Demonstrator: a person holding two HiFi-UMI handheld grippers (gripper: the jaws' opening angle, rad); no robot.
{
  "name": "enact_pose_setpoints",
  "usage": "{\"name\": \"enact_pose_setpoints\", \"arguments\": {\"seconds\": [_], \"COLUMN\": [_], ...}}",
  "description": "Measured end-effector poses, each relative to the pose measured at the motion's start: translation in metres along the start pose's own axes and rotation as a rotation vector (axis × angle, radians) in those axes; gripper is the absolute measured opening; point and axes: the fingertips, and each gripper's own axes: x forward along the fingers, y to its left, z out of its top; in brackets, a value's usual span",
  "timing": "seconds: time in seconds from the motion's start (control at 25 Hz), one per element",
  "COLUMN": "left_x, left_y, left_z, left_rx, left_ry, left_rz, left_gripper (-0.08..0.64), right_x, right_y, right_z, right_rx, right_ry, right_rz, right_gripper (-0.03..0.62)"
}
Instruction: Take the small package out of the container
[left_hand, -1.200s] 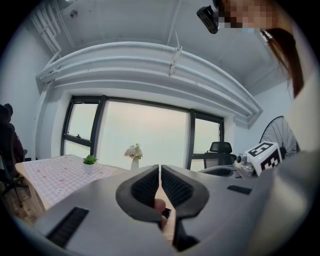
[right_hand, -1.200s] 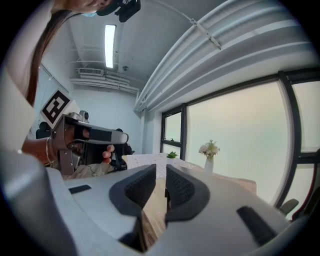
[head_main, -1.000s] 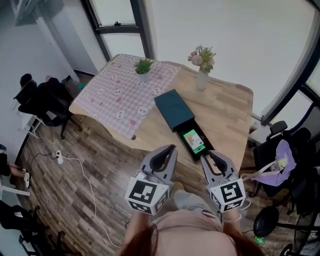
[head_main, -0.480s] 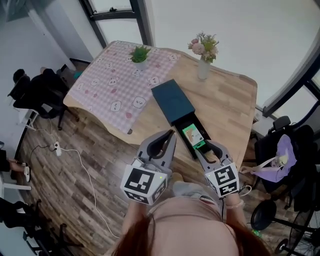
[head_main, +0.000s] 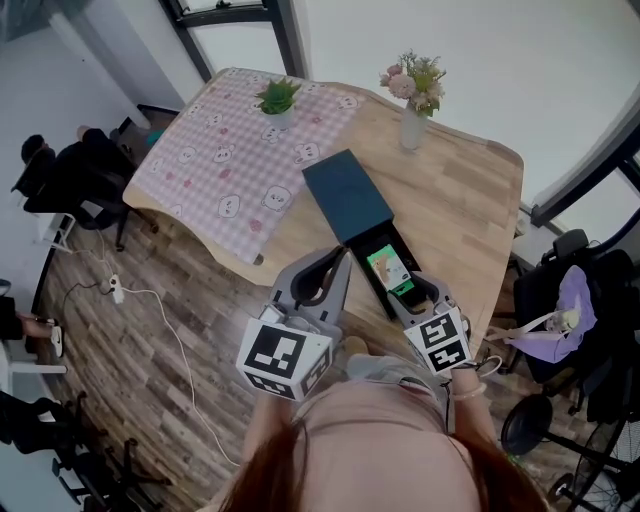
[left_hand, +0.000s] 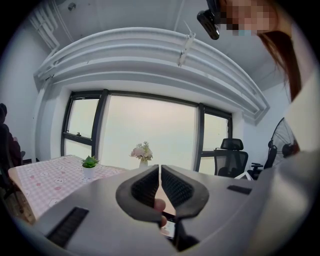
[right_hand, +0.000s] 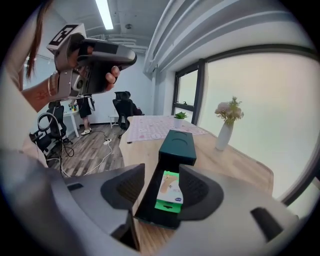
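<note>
Wooden table (head_main: 462, 205): green-white small package (right_hand: 169, 192) flat in dark open container (right_hand: 177, 146)

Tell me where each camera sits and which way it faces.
Head view: on the person's head, looking steeply down at the table; hair, left hand-held gripper and right hand-held gripper show.
Left gripper view: rides the left hand-held gripper, jaws together, facing the window; hair at right.
Right gripper view: rides the right hand-held gripper, tilted down at the box; jaws, just opened wider, frame the package untouched; forearm upper left.
Shared: all three show the vase.
</note>
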Motion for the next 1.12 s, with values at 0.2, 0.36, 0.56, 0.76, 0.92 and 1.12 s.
{"name": "enact_pose_setpoints", "arguments": {"seconds": [0.2, 0.36, 0.56, 0.76, 0.92, 1.12], "left_x": [0.010, 0.016, 0.025, 0.034, 0.041, 0.049], "left_y": [0.009, 0.015, 0.024, 0.030, 0.032, 0.036], "left_z": [-0.001, -0.004, -0.006, -0.009, -0.012, -0.016], "left_rx": [-0.004, -0.004, -0.007, -0.010, -0.012, -0.017], "left_ry": [0.005, 0.013, 0.022, 0.035, 0.046, 0.058], "left_rz": [0.011, 0.022, 0.030, 0.033, 0.031, 0.035], "left_gripper": [0.018, 0.018, 0.018, 0.018, 0.018, 0.018], "right_x": [0.023, 0.039, 0.059, 0.071, 0.079, 0.088], "right_y": [-0.005, -0.007, -0.010, -0.015, -0.018, -0.019], "right_z": [-0.017, -0.030, -0.045, -0.059, -0.071, -0.082], "right_rx": [0.004, 0.004, 0.010, 0.023, 0.038, 0.051], "right_ry": [0.062, 0.109, 0.177, 0.233, 0.279, 0.335], "right_rz": [0.029, 0.041, 0.061, 0.071, 0.073, 0.084], "right_gripper": [0.227, 0.247, 0.268, 0.290, 0.299, 0.313]}}
